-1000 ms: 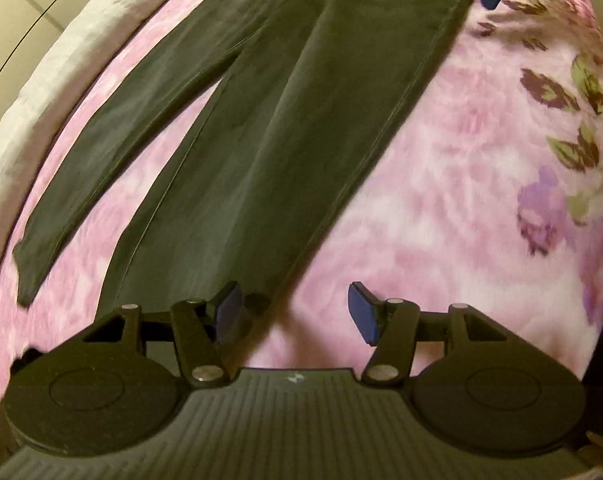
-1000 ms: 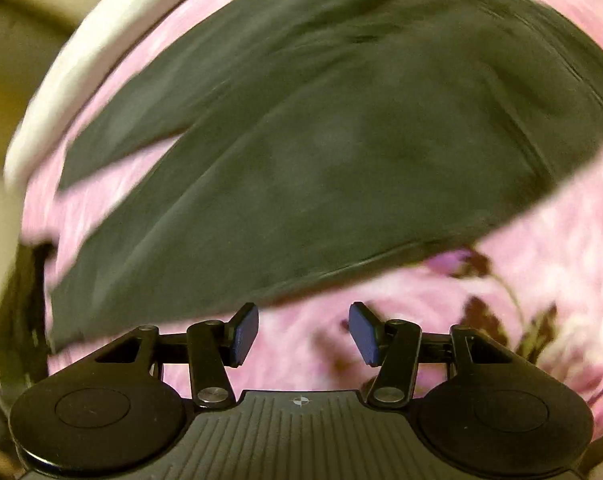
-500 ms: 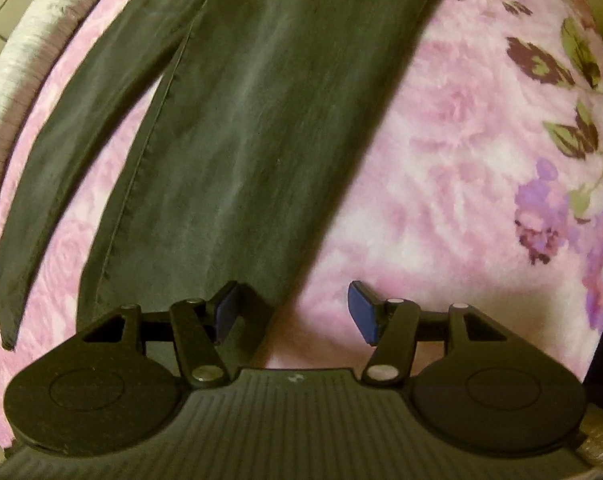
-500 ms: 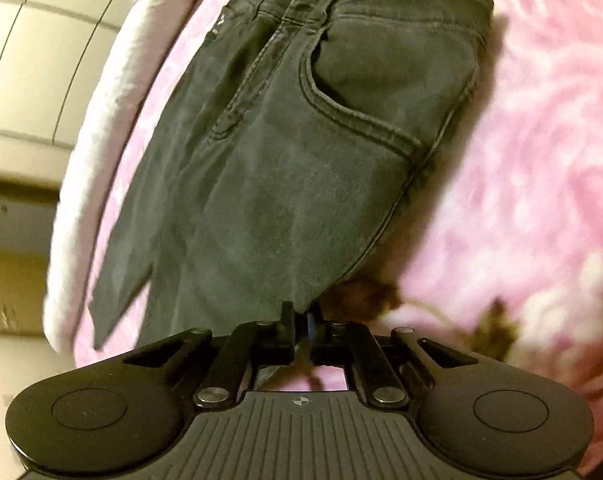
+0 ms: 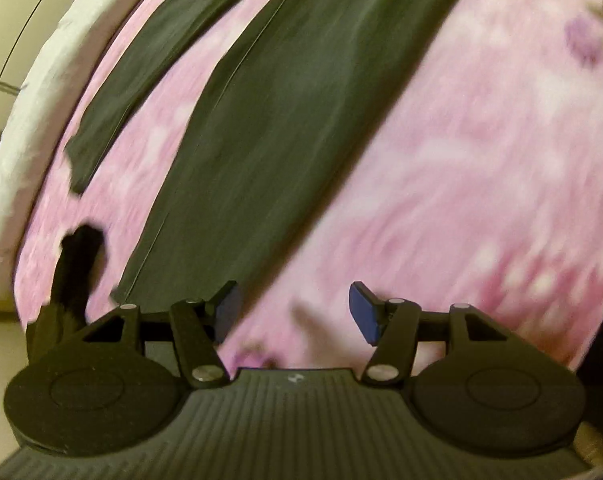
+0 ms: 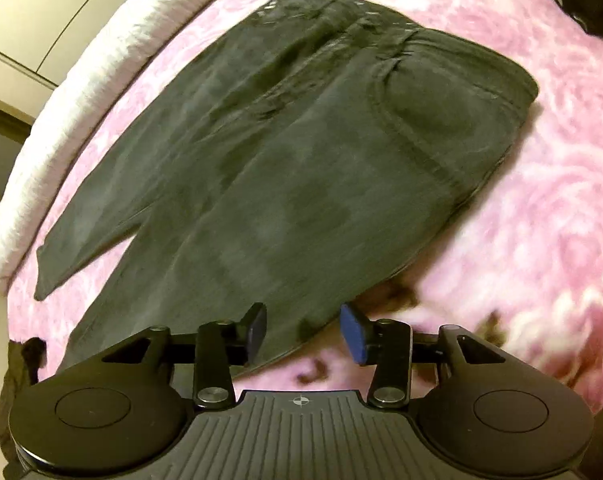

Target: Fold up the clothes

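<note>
Jeans [image 6: 301, 168] flat on blanket [image 6: 541, 200]; right gripper [image 6: 303, 330] just reopened, left gripper [image 5: 291, 312] spread, both empty; I'd pinch the hems evenly.

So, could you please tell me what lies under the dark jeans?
The jeans lie flat on a pink floral blanket, visible all around them. Whatever the fabric covers directly beneath cannot be seen.

text: none readable | labels: none | brands: none | numbers: none
</note>
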A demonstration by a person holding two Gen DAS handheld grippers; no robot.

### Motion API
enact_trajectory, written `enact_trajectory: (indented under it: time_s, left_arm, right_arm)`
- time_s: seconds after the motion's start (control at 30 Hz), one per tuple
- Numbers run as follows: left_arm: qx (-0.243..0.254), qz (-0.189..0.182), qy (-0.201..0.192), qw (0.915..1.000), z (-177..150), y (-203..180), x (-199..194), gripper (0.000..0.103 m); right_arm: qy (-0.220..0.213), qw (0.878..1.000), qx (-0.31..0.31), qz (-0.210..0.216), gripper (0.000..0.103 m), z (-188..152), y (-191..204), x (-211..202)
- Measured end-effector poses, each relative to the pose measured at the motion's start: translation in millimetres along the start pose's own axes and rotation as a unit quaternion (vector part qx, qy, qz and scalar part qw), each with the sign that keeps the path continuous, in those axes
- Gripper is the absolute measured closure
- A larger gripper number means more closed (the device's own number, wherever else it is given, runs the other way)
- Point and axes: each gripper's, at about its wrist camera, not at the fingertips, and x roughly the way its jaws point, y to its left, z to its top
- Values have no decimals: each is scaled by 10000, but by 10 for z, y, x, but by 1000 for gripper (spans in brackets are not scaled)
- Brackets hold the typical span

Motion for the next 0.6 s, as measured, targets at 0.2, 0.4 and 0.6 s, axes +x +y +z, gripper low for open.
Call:
enact_trajectory:
  time_s: [0.2, 0.4, 0.6]
  left_arm:
    - [-626, 35, -181, 9979, -546, 738, 241, 47]
    - [-1806, -201, -617, 9814, -754, 1569, 487, 47]
    - [-2485, -622, -560, 9650, -688, 2013, 918, 61]
  right_arm:
    - [36, 9997, -220, -21, 53, -568, 733, 70]
    - [377, 9976, -573, 30, 52, -1054, 1414, 299]
    - [486, 9883, -1442, 124, 51, -1104, 1957, 602]
